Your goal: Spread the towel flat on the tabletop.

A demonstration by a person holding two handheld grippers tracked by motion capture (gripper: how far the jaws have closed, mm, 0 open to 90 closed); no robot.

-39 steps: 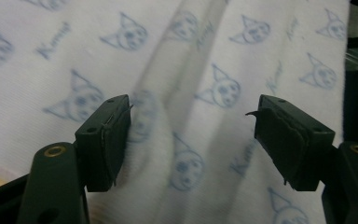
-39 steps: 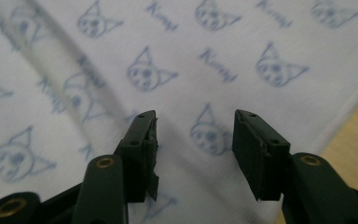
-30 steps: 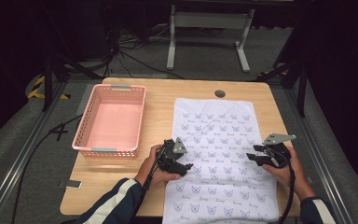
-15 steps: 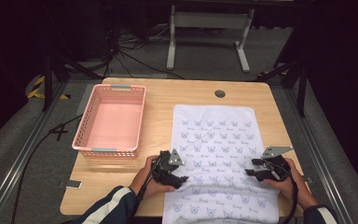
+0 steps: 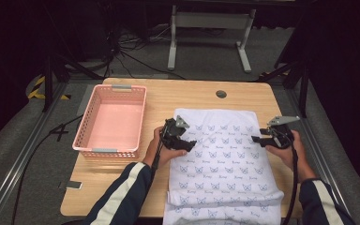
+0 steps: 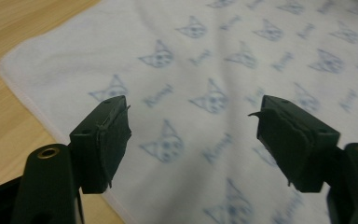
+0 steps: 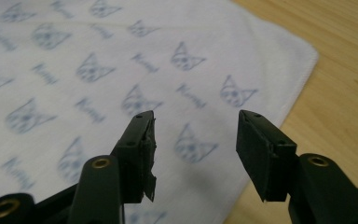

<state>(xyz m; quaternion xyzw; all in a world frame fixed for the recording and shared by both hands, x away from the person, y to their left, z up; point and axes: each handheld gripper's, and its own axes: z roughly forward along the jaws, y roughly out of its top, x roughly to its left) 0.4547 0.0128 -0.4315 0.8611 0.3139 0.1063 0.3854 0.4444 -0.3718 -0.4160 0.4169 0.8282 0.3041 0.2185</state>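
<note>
Left gripper view: looking along the left gripper (image 6: 193,112), spread wide and just eased a little wider, pinching nothing. Directly below and ahead, the white cat-print towel (image 6: 214,56), flat on the bench (image 6: 9,37); its rounded far-left corner (image 6: 9,70) ahead and to the left of the jaws, hem running back beneath the left jaw.

Right gripper view: looking along the right gripper (image 7: 196,119), parted at a middling gap, just narrowed slightly, likewise empty. Towel (image 7: 74,46) under and ahead; far-right corner (image 7: 307,53) ahead and to the right, bare bench (image 7: 349,93) beyond the hem.

Seen in the high view: left gripper (image 5: 187,140) over the towel's (image 5: 225,159) left edge, right gripper (image 5: 255,139) over its right edge, level with each other. Long axis of the towel running straight away from the jaws, near end draped off the bench (image 5: 192,93) edge behind them. Likely next: reaching forward and outward, each side to its own far corner, about equally near. Off to the left of the left jaws, well apart, a pink basket (image 5: 110,122).
</note>
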